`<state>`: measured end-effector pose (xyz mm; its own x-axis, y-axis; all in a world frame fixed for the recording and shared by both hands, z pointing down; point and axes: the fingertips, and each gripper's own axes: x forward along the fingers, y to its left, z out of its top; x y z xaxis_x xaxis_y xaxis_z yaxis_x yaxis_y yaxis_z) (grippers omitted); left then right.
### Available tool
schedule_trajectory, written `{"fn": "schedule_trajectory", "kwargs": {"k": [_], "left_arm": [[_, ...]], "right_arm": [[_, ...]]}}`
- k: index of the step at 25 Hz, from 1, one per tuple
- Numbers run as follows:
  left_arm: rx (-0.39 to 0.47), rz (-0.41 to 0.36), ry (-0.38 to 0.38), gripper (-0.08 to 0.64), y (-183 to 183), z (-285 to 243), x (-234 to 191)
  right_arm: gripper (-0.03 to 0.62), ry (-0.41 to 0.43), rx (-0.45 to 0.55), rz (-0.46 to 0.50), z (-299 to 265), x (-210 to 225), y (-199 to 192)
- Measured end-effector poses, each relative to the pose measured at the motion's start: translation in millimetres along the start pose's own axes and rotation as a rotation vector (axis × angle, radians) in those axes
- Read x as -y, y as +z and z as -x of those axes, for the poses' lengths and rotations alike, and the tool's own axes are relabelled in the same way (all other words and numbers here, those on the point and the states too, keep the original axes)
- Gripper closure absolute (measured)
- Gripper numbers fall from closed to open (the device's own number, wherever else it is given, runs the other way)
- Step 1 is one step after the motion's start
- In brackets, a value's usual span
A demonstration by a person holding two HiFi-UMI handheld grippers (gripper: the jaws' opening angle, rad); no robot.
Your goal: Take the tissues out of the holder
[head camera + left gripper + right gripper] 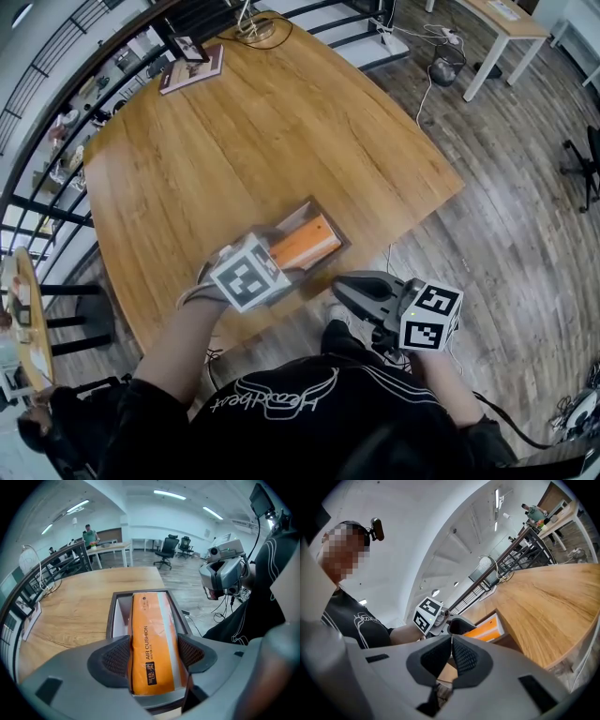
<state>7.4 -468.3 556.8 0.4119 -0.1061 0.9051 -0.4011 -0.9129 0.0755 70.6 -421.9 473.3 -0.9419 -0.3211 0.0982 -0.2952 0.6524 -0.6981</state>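
Two grippers are in our hands, and only the left gripper [152, 658] is on the task. Its jaws stand wide, and its pads [115, 656] sit against both long sides of the orange pack [152, 625] of tissues, grasping it at its near end. The pack lies lengthwise inside the holder [111, 616], a dark open box with pale inner walls. The holder stands on the table [253, 131], close to the edge nearest us.

Our right gripper [451, 644] is clenched, its pads pressed together with nothing between them. We hold it off the table's edge, over the wooden floor [506, 234], near the holder but not touching it, and it points toward the left gripper. A book [192, 67] lies at the far corner of the table, well apart from the holder.
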Motion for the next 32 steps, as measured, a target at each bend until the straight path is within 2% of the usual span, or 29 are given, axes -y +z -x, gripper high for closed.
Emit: {"fn": "schedule_trajectory", "kwargs": {"k": [4, 13, 22, 26, 32], "left_arm": [[-0.029, -0.017, 0.009, 0.273, -5, -6, 2], [0.005, 0.012, 0.026, 0.313, 0, -7, -1], [0.043, 0.067, 0.061, 0.327, -1, -1, 1], [0.057, 0.062, 0.063, 0.328, 4, 5, 5], [0.075, 0.027, 0.135, 0.328, 4, 21, 7]], "right_arm": [[0.575, -0.005, 0.0, 0.001, 2, 0, 1], [0.575, -0.031, 0.007, -0.015, 16, 7, -7], [0.575, -0.052, -0.009, -0.011, 16, -4, -20], [0.575, -0.059, -0.013, -0.006, 18, -10, -22], [0.575, -0.072, -0.005, 0.004, 21, -19, -27]]}}
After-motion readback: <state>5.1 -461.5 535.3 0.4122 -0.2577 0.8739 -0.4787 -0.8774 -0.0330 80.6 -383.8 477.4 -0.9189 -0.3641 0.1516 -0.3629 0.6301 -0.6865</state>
